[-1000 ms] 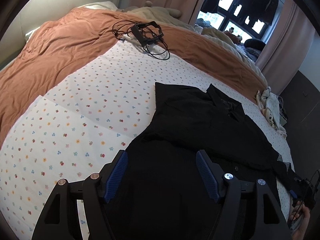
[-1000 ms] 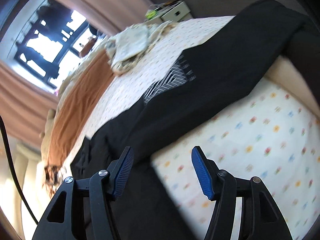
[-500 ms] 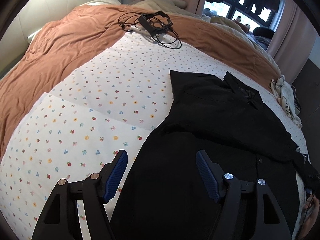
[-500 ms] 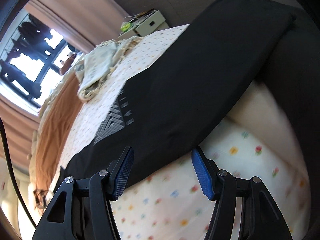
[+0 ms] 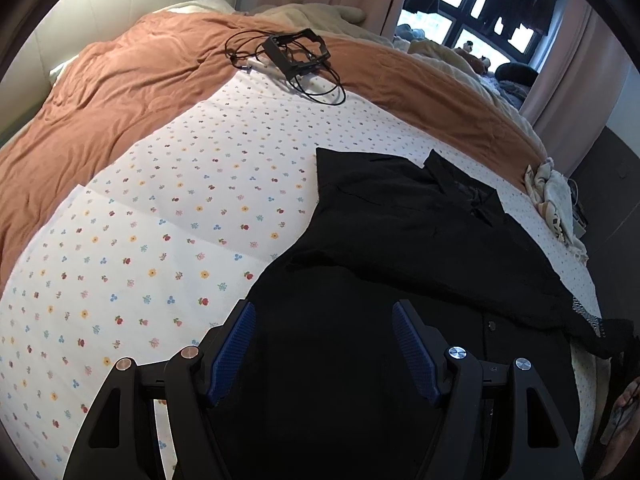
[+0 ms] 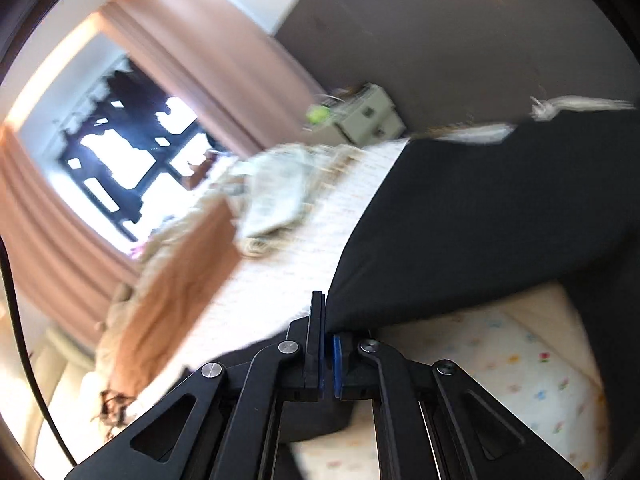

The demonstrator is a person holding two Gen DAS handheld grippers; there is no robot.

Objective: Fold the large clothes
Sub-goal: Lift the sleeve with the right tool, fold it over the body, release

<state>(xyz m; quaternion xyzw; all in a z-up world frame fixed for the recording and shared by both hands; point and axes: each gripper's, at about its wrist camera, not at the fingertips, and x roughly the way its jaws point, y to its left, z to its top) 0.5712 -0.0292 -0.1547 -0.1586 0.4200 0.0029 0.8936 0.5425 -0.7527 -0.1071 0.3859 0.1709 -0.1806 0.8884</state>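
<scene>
Black shirt [image 5: 404, 248] lies spread on the bed's floral sheet [image 5: 168, 216], collar toward the window side, one sleeve folded across the chest, lower body nearest the left cam. Left hand-held gripper [image 5: 322, 344] hangs just above the hem area w/ blue pads spread wide, gripping nothing; prob. poised there to catch the bottom edge or pin the body while the other side gets pulled. Right hand-held gripper [image 6: 327, 344] has its pads pressed together on an edge of the black fabric [image 6: 472, 224], which runs taut up & away from the pinch. Looks like it's lifting the far sleeve or side so it can be carried over the body for the next fold; view is motion-blurred, so exact part can't be told. Rust-orange duvet [image 5: 120, 92] is bunched toward the headboard, w/ a black cable bundle & frame [image 5: 294, 56] at its edge, well apart from the shirt. Pale crumpled garment [image 5: 554, 204] sits near the bed's far edge.
</scene>
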